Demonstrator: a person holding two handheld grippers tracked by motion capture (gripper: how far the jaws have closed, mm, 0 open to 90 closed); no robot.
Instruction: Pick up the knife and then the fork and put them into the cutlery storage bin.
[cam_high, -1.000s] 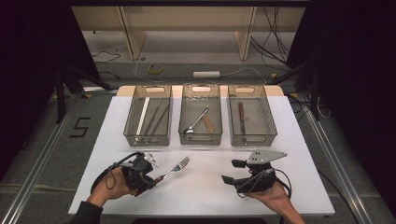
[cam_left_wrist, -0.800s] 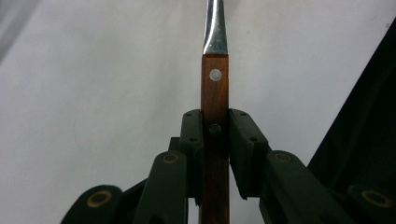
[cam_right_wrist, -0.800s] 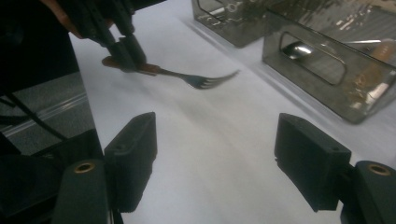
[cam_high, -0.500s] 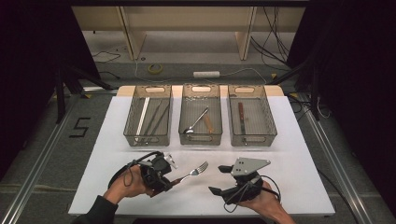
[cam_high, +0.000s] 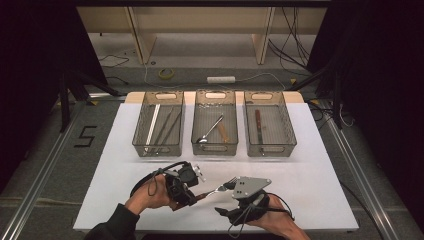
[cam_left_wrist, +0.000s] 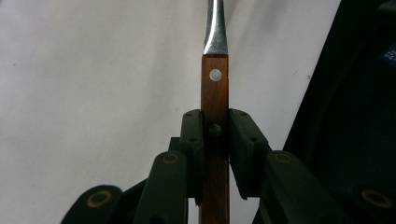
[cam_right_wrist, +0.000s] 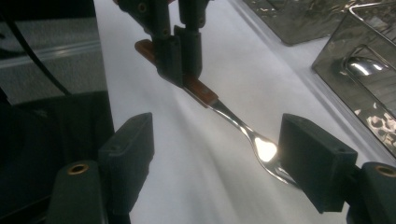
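Three mesh bins stand in a row at the far side of the white table (cam_high: 125, 150) in the high view: the left bin (cam_high: 159, 125) holds long thin utensils, the middle bin (cam_high: 215, 122) a spoon (cam_high: 210, 131) and a brown-handled piece, the right bin (cam_high: 270, 124) a brown-handled utensil. Near the table's front edge the left gripper (cam_high: 192, 192) holds a wooden-handled fork (cam_high: 220, 189) by its handle, the fork lifted off the table with its tines pointing toward the right gripper (cam_high: 235, 186), which sits just beside the tines under its grey plate. Left gripper view: the two black fingers (cam_left_wrist: 192, 140) are pinching the fork's brown riveted handle (cam_left_wrist: 215, 98) from both sides, and the steel neck runs straight up away from them over the white table. Right gripper view: its own fingers (cam_right_wrist: 128, 144) are spread wide; the fork's steel neck (cam_right_wrist: 254, 140) passes between them, close by the right-hand finger, with no pad seen pressing on it; beyond, the left gripper (cam_right_wrist: 180, 56) clamps the wooden handle above the table, and mesh bins show at the upper right, one with the spoon bowl (cam_right_wrist: 362, 65).
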